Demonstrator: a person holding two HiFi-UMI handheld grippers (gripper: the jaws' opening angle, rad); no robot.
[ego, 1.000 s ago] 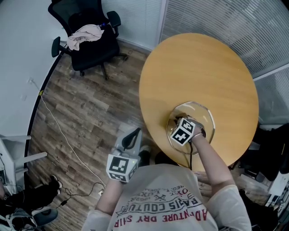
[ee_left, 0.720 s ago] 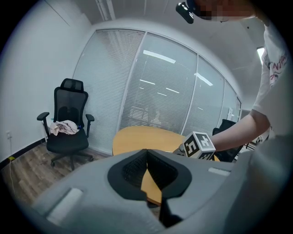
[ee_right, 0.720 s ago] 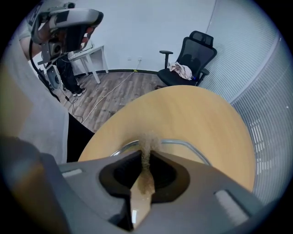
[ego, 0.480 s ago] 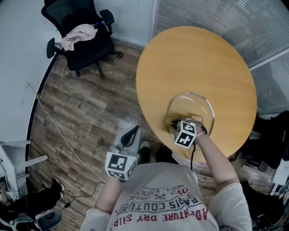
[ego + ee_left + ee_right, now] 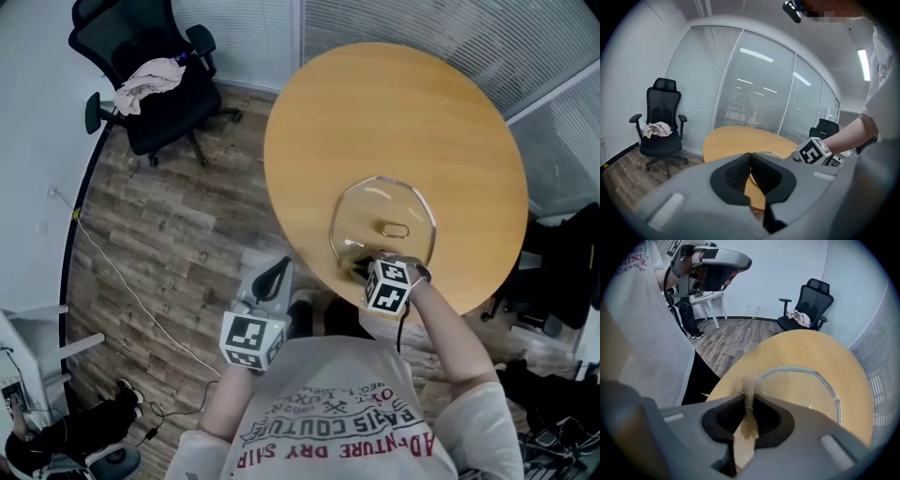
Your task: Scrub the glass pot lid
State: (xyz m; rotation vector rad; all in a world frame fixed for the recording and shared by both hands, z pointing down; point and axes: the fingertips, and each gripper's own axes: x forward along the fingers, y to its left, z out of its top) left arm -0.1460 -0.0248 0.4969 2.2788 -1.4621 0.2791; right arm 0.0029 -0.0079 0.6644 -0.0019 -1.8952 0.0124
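Observation:
The glass pot lid [image 5: 382,227] lies flat on the round wooden table [image 5: 394,122], its metal handle [image 5: 395,231] up; the right gripper view shows its rim [image 5: 820,378] too. My right gripper [image 5: 360,272] sits at the lid's near edge, shut on a thin tan scrub pad [image 5: 749,392] that sticks out past the jaws. My left gripper [image 5: 272,286] hangs off the table to the left, above the floor, jaws shut with nothing between them [image 5: 750,171].
A black office chair [image 5: 150,80] with a cloth on its seat stands at the far left on the wood floor. A cable [image 5: 131,281] trails across the floor. Blinds cover the glass wall behind the table. Dark chairs stand at the right.
My right gripper with the pad has slid from the lid's middle back to its near edge, uncovering the handle. The left gripper has stayed put.

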